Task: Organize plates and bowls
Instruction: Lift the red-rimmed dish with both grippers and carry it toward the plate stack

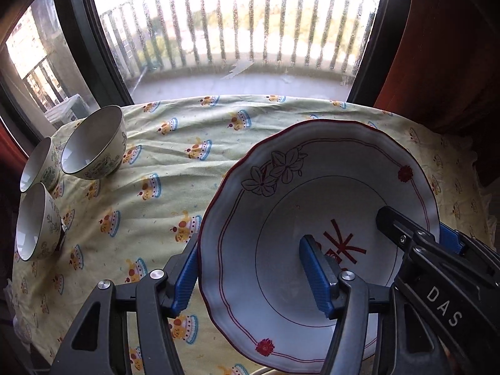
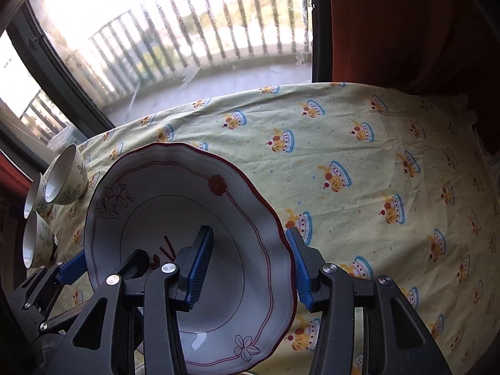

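A white scalloped plate (image 1: pixel 281 218) with a red rim line and flower prints is held tilted above the table between both grippers. My left gripper (image 1: pixel 253 278) straddles the plate's left rim, one blue pad outside and one inside. My right gripper (image 2: pixel 250 268) straddles the opposite rim (image 2: pixel 275 250) the same way; it also shows at the right of the left wrist view (image 1: pixel 415 234). Three small floral bowls (image 1: pixel 93 143) stand together at the table's far left, also seen in the right wrist view (image 2: pixel 62 178).
The table carries a pale yellow cloth (image 2: pixel 375 172) printed with cakes. A balcony window (image 1: pixel 234 25) stands behind the table. Red-brown curtains (image 2: pixel 406 25) hang at the right.
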The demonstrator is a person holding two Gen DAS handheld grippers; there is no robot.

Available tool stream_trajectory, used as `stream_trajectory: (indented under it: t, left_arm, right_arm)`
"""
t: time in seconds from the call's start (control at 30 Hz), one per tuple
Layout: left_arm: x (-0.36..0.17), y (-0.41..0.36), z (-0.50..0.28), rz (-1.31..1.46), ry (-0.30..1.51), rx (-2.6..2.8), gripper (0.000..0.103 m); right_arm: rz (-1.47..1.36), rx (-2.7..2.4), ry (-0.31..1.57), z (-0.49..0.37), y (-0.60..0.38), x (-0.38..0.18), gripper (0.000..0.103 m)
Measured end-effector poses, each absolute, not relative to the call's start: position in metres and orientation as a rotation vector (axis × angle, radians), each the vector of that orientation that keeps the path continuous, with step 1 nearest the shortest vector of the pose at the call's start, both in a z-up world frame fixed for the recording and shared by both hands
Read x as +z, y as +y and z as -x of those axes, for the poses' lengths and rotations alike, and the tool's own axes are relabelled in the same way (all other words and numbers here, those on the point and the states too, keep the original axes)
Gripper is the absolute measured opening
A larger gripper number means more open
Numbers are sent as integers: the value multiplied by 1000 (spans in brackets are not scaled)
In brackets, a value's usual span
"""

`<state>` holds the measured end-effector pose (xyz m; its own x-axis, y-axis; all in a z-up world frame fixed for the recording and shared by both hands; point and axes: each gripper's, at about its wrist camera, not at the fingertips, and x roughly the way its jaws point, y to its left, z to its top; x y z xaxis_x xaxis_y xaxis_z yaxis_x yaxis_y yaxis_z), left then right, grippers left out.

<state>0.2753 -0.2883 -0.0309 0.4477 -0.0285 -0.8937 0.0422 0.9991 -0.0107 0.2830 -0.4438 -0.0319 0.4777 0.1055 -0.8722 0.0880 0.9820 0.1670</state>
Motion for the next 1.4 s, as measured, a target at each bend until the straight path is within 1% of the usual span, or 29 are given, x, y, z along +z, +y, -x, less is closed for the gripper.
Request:
stream_trajectory:
  t: [0.3,0.53,0.73,1.03,1.4]
  left_arm:
    - [2,-276,-252,-38,1054,-104,63]
    - [13,-264,-223,-41,1032,-157,63]
    - [13,-250,-196,-36,1043,-211,63]
    - [-5,-249,-155,-50,1094,-306,63]
    - [-37,-272,-127,-81,1189,-336,63]
  right_arm:
    - [-189,-35,1023,-254,-432,6,51]
    - [-174,-77,1001,-222,-417,25,51]
    - [-169,-126,1003,-189,-405,30,51]
    - [-194,-222,1039,-136,-398,21,51]
    - [-230,-281,1132,-99,-416,-14,51]
